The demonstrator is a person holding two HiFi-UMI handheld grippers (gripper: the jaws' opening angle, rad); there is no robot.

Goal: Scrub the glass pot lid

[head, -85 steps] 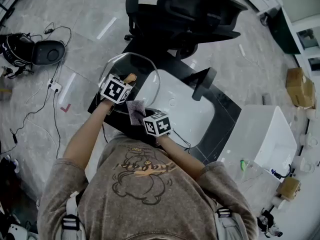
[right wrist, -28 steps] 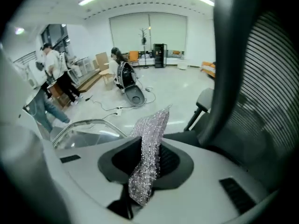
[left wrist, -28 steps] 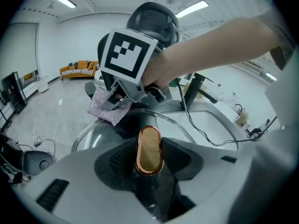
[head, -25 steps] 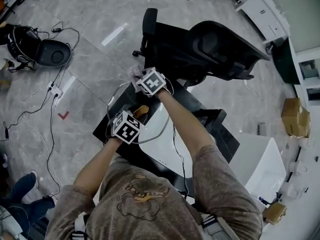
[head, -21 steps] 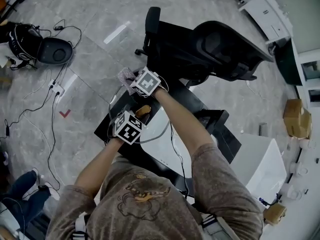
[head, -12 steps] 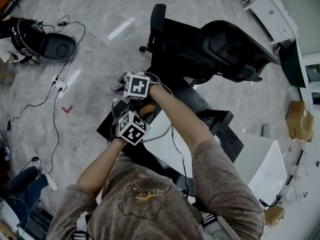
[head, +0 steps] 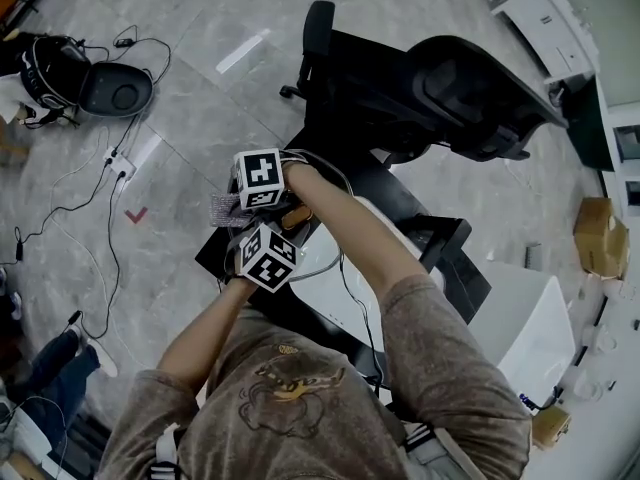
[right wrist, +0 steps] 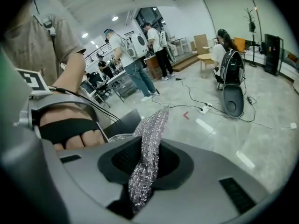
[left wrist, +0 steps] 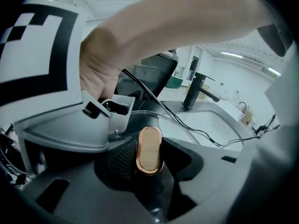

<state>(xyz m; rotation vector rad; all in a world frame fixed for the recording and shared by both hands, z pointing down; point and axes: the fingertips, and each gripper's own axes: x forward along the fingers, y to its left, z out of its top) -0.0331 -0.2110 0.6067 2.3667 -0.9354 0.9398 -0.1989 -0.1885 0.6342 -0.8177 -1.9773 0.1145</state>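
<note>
Silvery scouring cloth [right wrist: 152, 134] pinched in right gripper [right wrist: 145, 164], arm crossed above left gripper [left wrist: 150, 157], itself clamped on the knob [left wrist: 149, 143] of the glass pot lid [left wrist: 162, 116] over the sink [left wrist: 210, 125]; lid's left rim just beside the cloth.

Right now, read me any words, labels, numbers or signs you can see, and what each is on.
Nothing here can be read as text.
Shirt print: lettering too blurred to read.
Red mark on the floor: a tick shape, no letters.
Marker cubes: square patterns only, no words.
</note>
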